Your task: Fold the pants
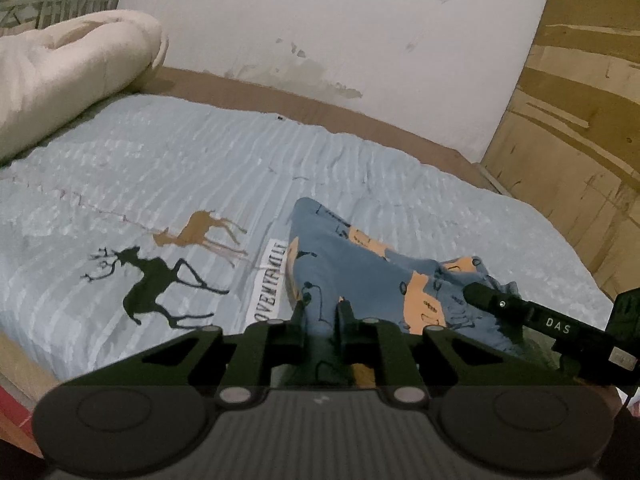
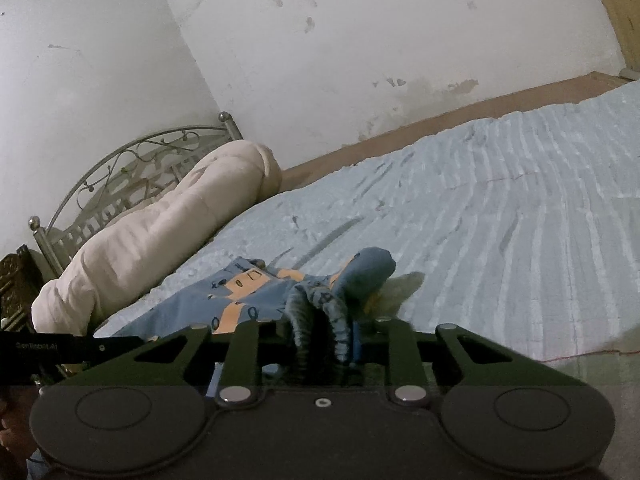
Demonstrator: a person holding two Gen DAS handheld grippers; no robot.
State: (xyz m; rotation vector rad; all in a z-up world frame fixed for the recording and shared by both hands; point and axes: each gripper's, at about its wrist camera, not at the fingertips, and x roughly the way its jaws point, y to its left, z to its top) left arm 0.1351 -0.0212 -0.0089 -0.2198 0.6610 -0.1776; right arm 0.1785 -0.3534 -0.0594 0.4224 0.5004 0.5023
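Two grippers clamp the blue-and-orange printed pants (image 1: 360, 264), which lie bunched on the light-blue deer-print bedspread (image 1: 160, 184); the left gripper (image 1: 322, 312) pinches a fold of fabric between its closed jaws, the right gripper (image 2: 324, 332) grips the gathered waistband; a rolled cream quilt (image 2: 160, 236) rests near the metal headboard (image 2: 132, 164)

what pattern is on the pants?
Blue with orange patches and small dark drawings on the pants; clearest in left wrist view.

I'm working in a home bedroom: a bed (image 1: 200, 168) under a pale blue deer-print bedspread (image 1: 152, 280), with a rolled cream duvet (image 2: 160, 232) against a scrolled metal headboard (image 2: 132, 160). Scuffed, stained white walls (image 2: 320, 40) close it in.
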